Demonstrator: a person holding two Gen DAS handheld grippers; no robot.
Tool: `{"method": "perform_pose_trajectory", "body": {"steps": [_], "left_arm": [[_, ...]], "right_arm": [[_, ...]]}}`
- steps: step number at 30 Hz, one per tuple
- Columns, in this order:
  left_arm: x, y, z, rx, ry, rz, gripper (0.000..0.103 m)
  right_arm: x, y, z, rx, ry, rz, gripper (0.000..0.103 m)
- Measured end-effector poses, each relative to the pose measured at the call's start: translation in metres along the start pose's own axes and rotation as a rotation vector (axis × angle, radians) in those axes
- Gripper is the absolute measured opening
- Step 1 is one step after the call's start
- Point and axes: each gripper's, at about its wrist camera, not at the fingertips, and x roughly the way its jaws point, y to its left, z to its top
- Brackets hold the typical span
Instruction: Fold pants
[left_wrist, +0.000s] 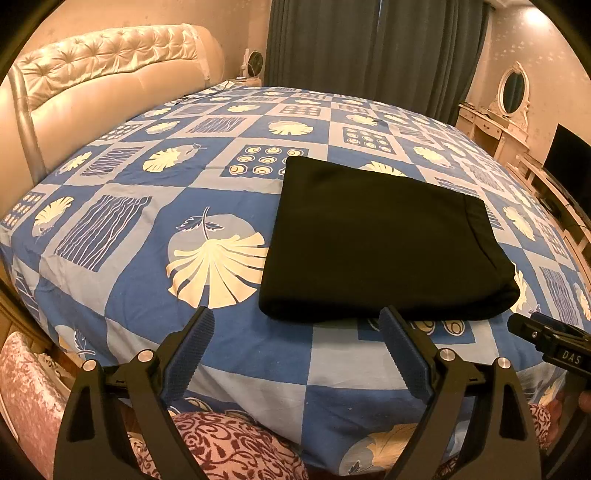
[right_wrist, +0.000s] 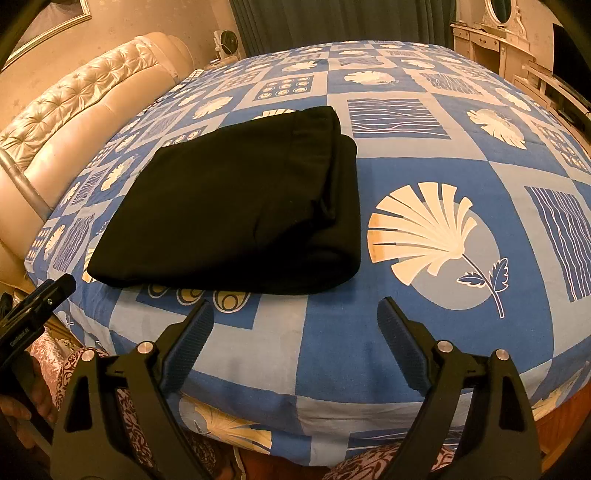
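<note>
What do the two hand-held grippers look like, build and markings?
Both match. The left hand-held gripper and the right hand-held gripper have black angular frames with triangular cut-outs and round silver pivot bolts. Their fingers carry dark blue ribbed pads. Seen from the side, each body bears small pale lettering, too blurred to read fully. No cables show. The person wears a pale garment with a dark red swirl print.

Folded pants lie flat on bedspread, near its front edge. Left gripper just before the pants' front-left corner; right gripper before their front-right corner. Headboard left; curtain behind; dresser far right.
</note>
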Motion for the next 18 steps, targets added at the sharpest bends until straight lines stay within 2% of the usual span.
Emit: {"method": "perform_pose_trajectory", "body": {"steps": [18], "left_arm": [[-0.0073, -0.0078, 0.0061, 0.018, -0.018, 0.008, 0.09]], "right_arm": [[0.002, 0.0059, -0.0055, 0.003, 0.01, 0.005, 0.09]]}}
